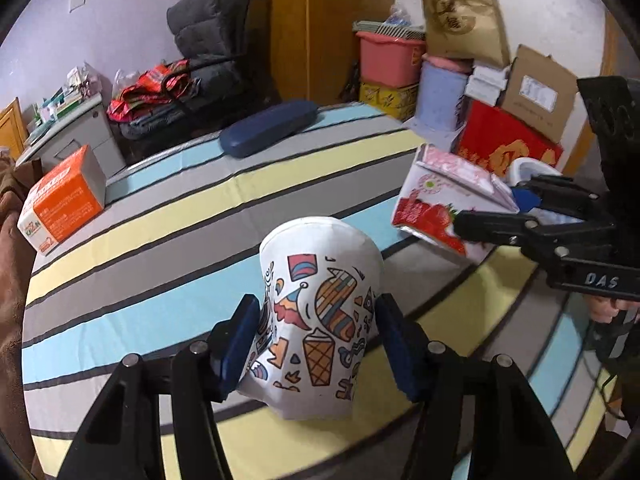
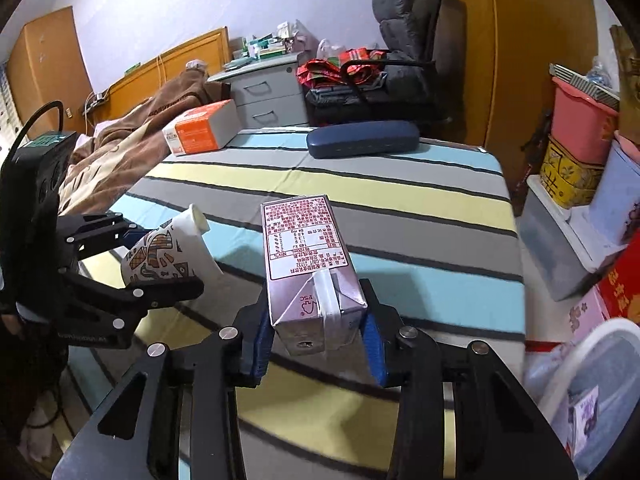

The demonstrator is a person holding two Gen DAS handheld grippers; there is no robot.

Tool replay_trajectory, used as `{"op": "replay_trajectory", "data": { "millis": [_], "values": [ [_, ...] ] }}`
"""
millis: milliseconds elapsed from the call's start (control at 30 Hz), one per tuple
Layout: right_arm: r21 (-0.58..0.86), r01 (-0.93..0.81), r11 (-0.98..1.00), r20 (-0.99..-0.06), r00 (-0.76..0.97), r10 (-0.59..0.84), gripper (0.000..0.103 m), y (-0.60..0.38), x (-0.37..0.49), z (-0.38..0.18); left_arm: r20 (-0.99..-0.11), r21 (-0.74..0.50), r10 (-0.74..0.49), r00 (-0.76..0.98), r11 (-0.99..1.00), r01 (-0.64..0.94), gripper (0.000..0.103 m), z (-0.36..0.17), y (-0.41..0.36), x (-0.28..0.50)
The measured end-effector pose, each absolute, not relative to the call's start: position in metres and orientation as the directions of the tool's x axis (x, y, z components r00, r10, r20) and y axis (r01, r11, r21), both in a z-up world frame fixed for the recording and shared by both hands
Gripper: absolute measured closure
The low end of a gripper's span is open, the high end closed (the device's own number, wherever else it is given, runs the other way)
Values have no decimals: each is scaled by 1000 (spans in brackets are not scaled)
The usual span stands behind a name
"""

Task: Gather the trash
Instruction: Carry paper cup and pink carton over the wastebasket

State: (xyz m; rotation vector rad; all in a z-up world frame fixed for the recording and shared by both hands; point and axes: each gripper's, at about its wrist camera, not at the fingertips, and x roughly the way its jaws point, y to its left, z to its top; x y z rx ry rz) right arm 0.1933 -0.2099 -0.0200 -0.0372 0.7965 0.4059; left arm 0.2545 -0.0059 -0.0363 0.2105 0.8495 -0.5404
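My left gripper is shut on a white paper cup printed with colourful doodles, held upside down above the striped bed. The cup and the left gripper also show in the right wrist view, at the left. My right gripper is shut on a pink milk carton, held above the bed with its folded top toward the camera. The carton and the right gripper show at the right of the left wrist view.
An orange box and a dark blue case lie on the striped bed. A white bin stands at the lower right beside the bed. Boxes, pink tubs and a loaded chair stand around it.
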Motion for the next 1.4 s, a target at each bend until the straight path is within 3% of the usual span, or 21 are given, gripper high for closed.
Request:
{"op": "replay_trajectory", "data": {
  "millis": [733,1400],
  "values": [
    [100,-173,980,-629,752,197,63,-290,122,11,-700,-24,-475,534,762,647,41,7,-102,179],
    [117,107,987,-640,768,-7,63,-389,76,4,-706,-24,-559,435,633,774,40,13,-226,148]
  ]
}}
